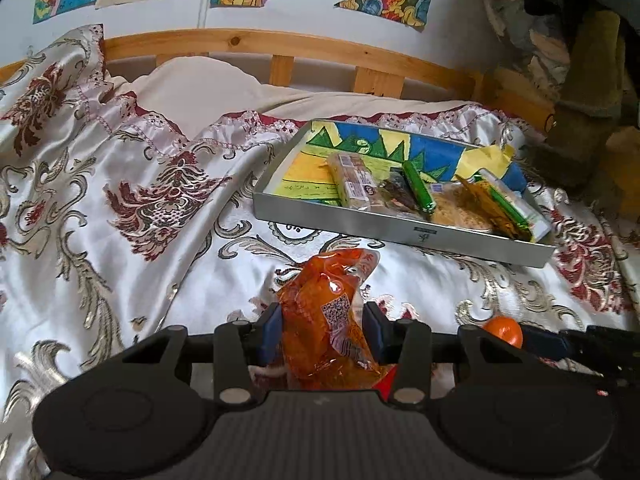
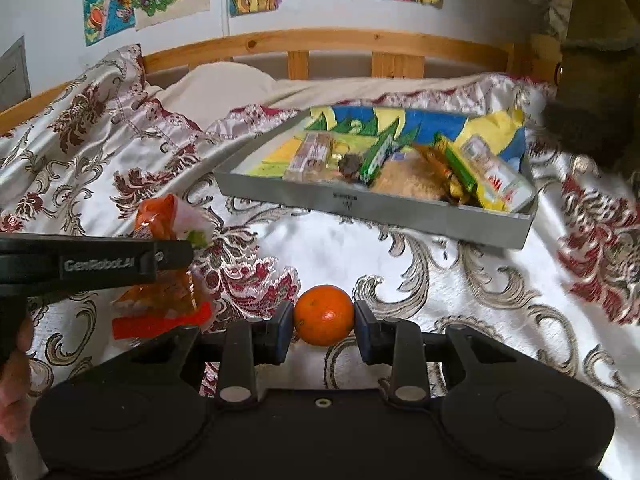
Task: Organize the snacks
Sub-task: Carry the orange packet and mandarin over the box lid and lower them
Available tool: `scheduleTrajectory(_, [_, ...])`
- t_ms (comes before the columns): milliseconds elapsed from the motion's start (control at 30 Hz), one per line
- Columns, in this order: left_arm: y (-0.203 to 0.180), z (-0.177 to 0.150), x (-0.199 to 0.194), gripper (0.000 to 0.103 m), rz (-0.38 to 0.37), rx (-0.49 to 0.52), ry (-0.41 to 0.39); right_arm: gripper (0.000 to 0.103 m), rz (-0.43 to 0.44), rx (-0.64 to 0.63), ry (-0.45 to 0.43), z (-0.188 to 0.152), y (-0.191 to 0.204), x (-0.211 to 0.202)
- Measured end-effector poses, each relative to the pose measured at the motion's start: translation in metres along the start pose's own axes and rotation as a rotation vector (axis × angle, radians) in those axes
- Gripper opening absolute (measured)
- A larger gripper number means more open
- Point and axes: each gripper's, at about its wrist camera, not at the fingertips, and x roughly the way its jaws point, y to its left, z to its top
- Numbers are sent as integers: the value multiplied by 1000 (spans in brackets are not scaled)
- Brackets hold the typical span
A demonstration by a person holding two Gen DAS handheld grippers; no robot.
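Note:
My left gripper is shut on an orange snack packet, held above the patterned bedspread. In the right wrist view that same orange packet hangs at the left under the left gripper's black body. My right gripper is shut on a small mandarin, also off the bedspread; the mandarin shows at the lower right of the left wrist view. Ahead of both lies a grey metal tray with several wrapped snacks on a painted paper lining.
The satin bedspread covers the bed, rumpled at the left. A wooden bed rail runs behind the tray, with paintings on the wall above. Dark clothing hangs at the far right. A person's hand shows at the left edge.

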Motion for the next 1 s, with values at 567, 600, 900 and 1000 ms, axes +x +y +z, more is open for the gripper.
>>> scheduleTrajectory(567, [-15,21,-53,47,-27,20,-197,34,17,-23,-264,18,4,-66])
scheduleTrajectory(600, [-16,23,-52,47,-21,9,-192,34,19,-16,-269,20,3,-65])
scheduleTrajectory(900, [-15,63,-21,47,-15,-20,-249,34,3,2,-325,33,-2,-46])
scheduleTrajectory(1000, [-10,79,-3,47,-26,-55,-286,34,-38,-49,-366,42,-4,-31])
